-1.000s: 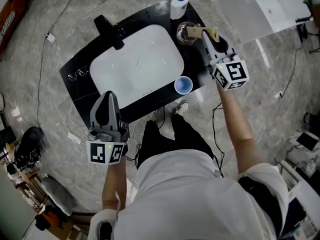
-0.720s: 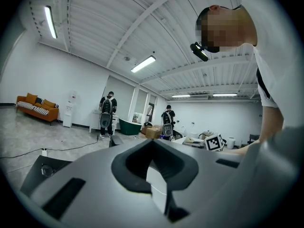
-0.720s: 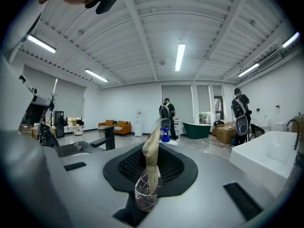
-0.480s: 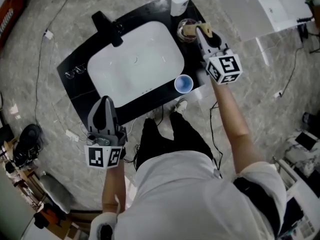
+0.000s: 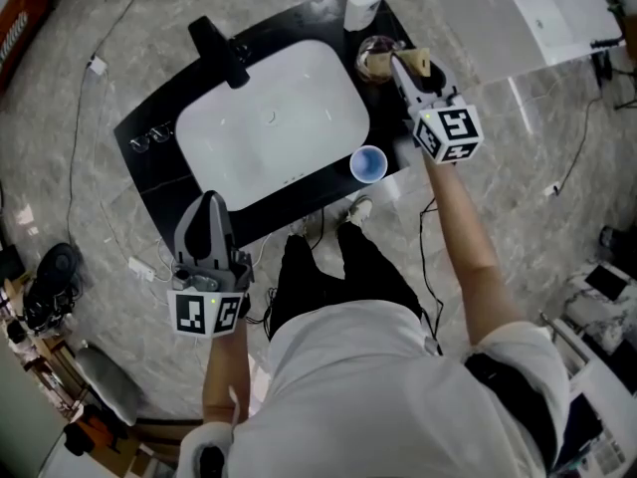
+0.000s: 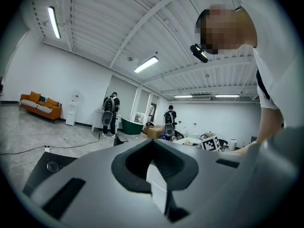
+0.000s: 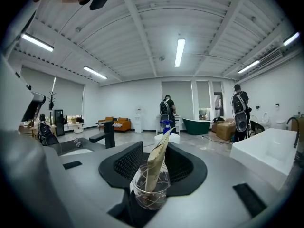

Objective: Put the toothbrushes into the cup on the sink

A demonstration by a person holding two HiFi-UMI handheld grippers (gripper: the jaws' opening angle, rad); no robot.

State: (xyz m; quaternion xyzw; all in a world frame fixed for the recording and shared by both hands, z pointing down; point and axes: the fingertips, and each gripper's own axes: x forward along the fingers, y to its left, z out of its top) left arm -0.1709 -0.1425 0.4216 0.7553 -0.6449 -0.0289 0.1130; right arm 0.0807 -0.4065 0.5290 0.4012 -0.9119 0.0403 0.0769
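Looking down on a black desk (image 5: 149,162) w/ a white sink (image 5: 269,127) set in it. My right gripper (image 5: 397,61) reaches over the desk just right of the sink's far right corner. Its fingers are close together, pinching a beige toothbrush packet (image 7: 156,161).

In the right gripper view the packet stands tilted, its lower end inside a clear glass (image 5: 372,54) right at my fingertips. The glass sits on the desk beside the sink's far right corner. A white bottle (image 5: 363,3) w/ a blue cap stands just beyond the glass, at the desk's far edge.

A blue cup (image 5: 367,163) sits upright, mouth up, on the desk at the sink's near right corner, well apart from the glass. A black tap (image 5: 219,50) stands at the sink's far left side.

My left gripper (image 5: 209,199) hangs off the desk, on the near side of the sink's left end, pointing toward it. Its fingers are pressed together w/ nothing btwn them.
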